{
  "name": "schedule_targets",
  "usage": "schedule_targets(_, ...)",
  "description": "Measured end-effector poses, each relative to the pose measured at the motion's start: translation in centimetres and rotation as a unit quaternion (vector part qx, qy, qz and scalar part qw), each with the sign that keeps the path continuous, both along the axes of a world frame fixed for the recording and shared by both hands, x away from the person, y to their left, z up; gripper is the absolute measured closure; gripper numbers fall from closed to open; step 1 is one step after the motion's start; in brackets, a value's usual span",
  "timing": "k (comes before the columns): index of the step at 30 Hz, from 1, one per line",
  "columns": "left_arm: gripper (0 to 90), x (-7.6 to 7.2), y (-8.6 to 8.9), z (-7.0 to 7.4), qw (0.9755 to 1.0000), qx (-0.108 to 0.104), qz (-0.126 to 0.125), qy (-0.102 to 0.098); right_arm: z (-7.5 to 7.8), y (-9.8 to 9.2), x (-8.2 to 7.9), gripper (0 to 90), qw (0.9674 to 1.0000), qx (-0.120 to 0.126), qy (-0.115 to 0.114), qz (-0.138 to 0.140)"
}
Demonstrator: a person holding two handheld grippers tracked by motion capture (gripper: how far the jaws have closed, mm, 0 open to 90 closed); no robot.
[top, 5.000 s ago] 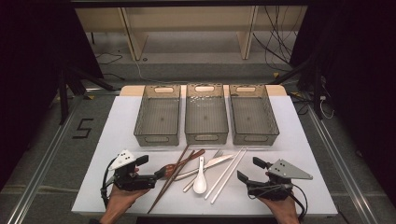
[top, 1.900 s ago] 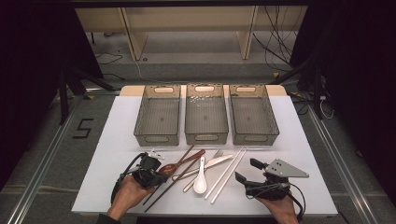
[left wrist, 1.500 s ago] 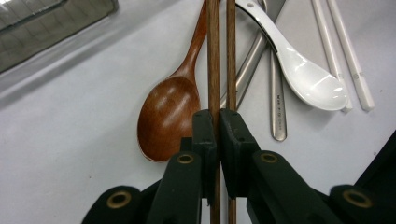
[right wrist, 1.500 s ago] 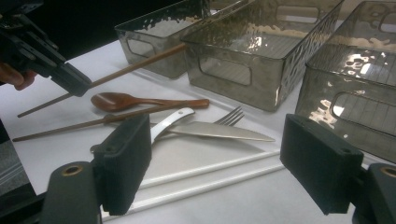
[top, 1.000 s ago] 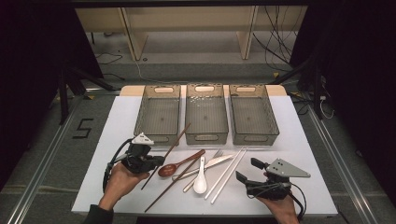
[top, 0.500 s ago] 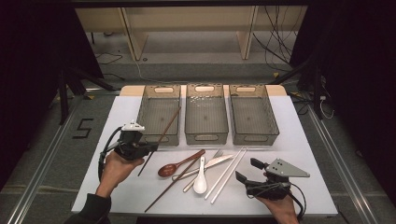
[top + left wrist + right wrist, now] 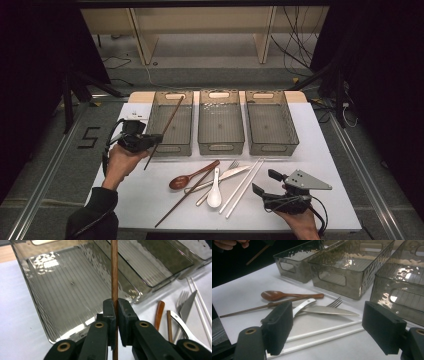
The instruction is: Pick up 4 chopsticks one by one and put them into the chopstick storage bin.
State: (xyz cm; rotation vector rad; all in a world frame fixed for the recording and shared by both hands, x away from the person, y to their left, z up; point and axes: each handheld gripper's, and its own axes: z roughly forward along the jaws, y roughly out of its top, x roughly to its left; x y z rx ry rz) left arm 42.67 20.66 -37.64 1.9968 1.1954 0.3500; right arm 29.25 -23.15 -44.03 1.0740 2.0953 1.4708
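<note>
A person is sitting at a white desk (image 7: 320,150) with three clear grey bins in a row at its far side. The left gripper (image 7: 156,140) is hovering at the near left corner of the left bin (image 7: 172,107), its fingers (image 7: 110,312) clamped together on a brown wooden chopstick (image 7: 164,131). The chopstick is slanting upward from the gripper, its far end reaching over the left bin's interior and its near end hanging just outside the bin's near wall. In front of the middle bin (image 7: 221,145), cutlery is lying in a loose pile: a second brown chopstick (image 7: 187,195), a brown wooden spoon (image 7: 186,178), a white ceramic spoon (image 7: 215,192), a metal fork (image 7: 335,302), a metal knife (image 7: 329,310) and two white chopsticks (image 7: 243,187). The right gripper (image 7: 265,182) is resting on the desk just right of the pile, in front of the right bin (image 7: 270,145), its fingers (image 7: 278,326) standing wide apart around nothing. On the floor left of the left bin, a black mark is reading "5" (image 7: 90,137)
</note>
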Motion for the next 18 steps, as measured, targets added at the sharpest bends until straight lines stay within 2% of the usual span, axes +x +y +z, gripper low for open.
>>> schedule_targets(6,84.5,1.5,-0.1,0.5,1.0,0.0,0.005,-0.005,0.0,0.0,0.0,25.5,1.0,-0.001,0.0,0.001)
schedule_targets(12,84.5,2.9,-0.3,1.4,0.9998,0.014,0.004,-0.01,0.0,0.0,0.0,25.5,1.0,0.001,0.001,0.001)
schedule_targets(18,84.5,4.5,-0.5,1.5,0.9997,0.022,0.007,-0.011,0.0,0.0,0.0,25.5,1.0,0.001,0.002,0.002)
